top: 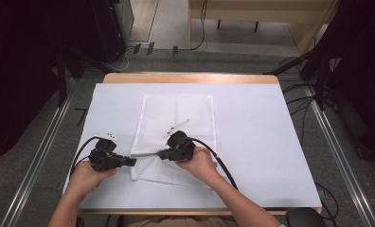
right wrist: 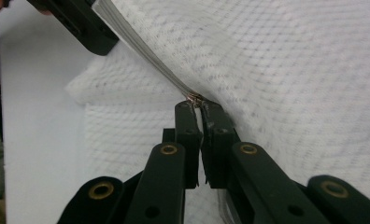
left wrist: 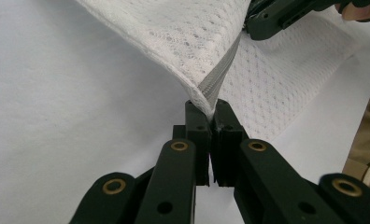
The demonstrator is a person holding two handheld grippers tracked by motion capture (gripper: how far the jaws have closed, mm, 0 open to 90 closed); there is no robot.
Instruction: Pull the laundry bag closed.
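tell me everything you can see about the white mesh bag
The white mesh bag is a flat rectangular pouch of perforated fabric lying on the white table cover. A grey zipper runs along its near-left edge, lifted taut. The left gripper pinches the zipper's end corner; the right gripper is clamped on what looks like the metal zipper pull.

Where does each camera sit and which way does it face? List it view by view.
High view: above the person's side, looking down on the table; forearms, left tongs, right tongs.
Left gripper view: on the left tongs, shut on the mesh bag.
Right gripper view: on the right tongs, pinching the zipper pull.
Shared: bag and zipper.
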